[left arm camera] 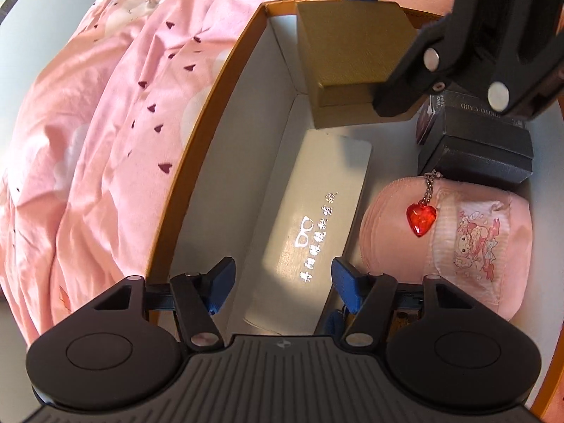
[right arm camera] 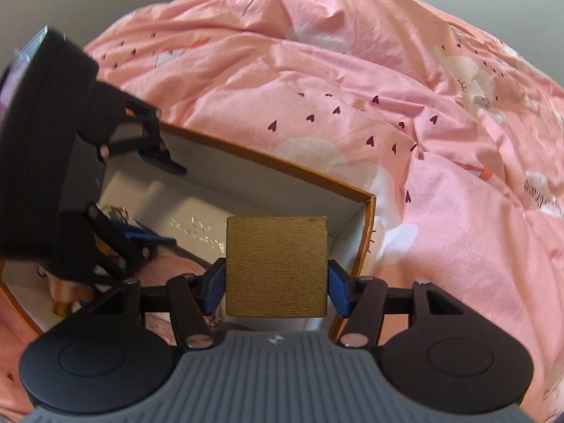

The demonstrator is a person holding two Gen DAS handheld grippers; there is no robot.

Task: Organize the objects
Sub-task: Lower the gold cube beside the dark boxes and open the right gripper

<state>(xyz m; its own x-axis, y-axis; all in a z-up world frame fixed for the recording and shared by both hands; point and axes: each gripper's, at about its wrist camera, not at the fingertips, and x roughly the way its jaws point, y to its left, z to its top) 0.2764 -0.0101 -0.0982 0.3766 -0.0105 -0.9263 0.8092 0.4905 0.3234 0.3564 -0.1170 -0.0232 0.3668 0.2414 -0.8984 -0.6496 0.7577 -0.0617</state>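
An orange-rimmed storage box (left arm camera: pixel 208 102) with a white inside lies on a pink bed. Inside it lie a white glasses case (left arm camera: pixel 313 225), a pink pouch (left arm camera: pixel 458 243) with a red heart charm (left arm camera: pixel 421 216), and a black card box (left arm camera: pixel 479 155). My left gripper (left arm camera: pixel 282 275) is open, its blue fingers on either side of the near end of the glasses case. My right gripper (right arm camera: pixel 276 280) is shut on a gold box (right arm camera: pixel 276 266) and holds it over the far corner of the storage box (right arm camera: pixel 366 232). The gold box also shows in the left wrist view (left arm camera: pixel 352 46).
The pink quilt (right arm camera: pixel 352 88) with small dark hearts surrounds the storage box on all sides. The left gripper's body (right arm camera: pixel 46 141) fills the left of the right wrist view. A pale wall or floor shows at the far left (left arm camera: pixel 42 0).
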